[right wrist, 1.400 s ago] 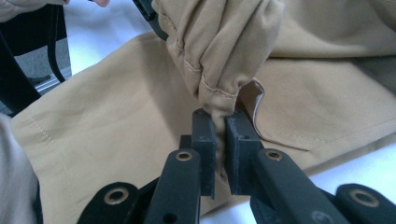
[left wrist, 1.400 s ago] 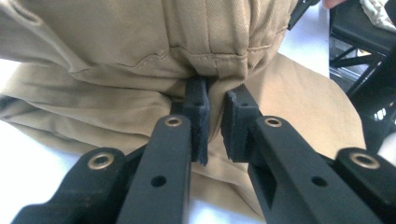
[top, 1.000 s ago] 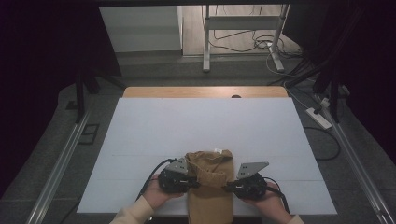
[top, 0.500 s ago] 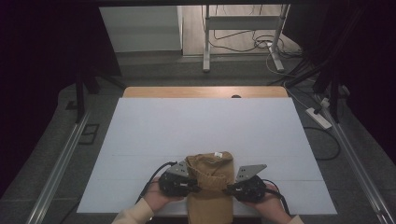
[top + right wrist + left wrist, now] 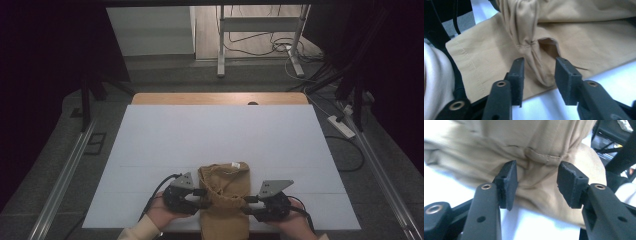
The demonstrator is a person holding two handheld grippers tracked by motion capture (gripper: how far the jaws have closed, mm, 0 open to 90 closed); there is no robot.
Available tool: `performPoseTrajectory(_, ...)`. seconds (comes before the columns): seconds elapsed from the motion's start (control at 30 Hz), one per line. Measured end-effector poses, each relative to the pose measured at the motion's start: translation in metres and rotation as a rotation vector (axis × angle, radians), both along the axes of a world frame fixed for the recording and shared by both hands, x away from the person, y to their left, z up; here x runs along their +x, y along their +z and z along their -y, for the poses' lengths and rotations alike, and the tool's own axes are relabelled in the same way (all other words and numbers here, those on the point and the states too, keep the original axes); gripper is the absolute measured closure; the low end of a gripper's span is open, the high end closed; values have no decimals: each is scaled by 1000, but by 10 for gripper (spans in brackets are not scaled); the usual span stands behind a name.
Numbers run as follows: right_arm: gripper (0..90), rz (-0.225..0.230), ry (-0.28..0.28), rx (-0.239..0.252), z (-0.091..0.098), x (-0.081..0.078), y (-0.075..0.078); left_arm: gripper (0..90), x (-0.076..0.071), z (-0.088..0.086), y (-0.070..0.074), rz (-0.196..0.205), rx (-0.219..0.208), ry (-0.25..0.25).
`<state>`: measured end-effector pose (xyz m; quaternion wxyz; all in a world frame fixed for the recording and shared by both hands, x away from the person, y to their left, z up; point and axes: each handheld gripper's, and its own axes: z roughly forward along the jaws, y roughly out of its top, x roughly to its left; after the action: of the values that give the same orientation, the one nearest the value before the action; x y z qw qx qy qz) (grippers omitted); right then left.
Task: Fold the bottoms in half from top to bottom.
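A tan cloth garment (image 5: 224, 192) lies bunched at the table's front edge, its near end hanging over it. My left gripper (image 5: 200, 192) points at its left side and my right gripper (image 5: 248, 200) at its right side. The left gripper (image 5: 536, 182) has just been opening: its pads stand apart, with the garment (image 5: 536, 142) lying slack beyond and under the gap. The right gripper (image 5: 539, 75) has also just been opening. A gathered fold of the garment (image 5: 534, 55) stands loose between its pads, with a gap on the right pad's side.
The white table top (image 5: 220, 135) stretches away beyond the garment to a wooden strip (image 5: 220, 98) at the far edge. Metal rails (image 5: 65, 175) run along the left side, a power strip (image 5: 341, 126) lies on the floor at right, and a stand's legs (image 5: 220, 45) rise behind.
Both grippers' jaws have parted and let go of the cloth at the garment's sides. The hands have stayed almost where they were, and the bunched cloth has sagged a little.
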<state>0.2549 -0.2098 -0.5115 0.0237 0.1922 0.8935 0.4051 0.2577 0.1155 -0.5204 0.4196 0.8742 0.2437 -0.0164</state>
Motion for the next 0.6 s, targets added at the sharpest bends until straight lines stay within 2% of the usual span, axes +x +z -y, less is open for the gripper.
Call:
performPoseTrajectory(0.17, 516, 20, -50, 36, 13, -1, 10, 476, 3, -22, 1, -6, -14, 75)
performPoseTrajectory(0.27, 502, 27, -75, 44, 17, 3, 13, 475, 6, -30, 3, -2, -26, 108)
performPoseTrajectory(0.4, 477, 44, -105, 53, 19, 9, 18, 474, 11, -33, 6, 2, -39, 128)
performPoseTrajectory(0.6, 457, 72, -128, 64, 19, 14, 30, 468, 20, -28, 5, 3, -27, 133)
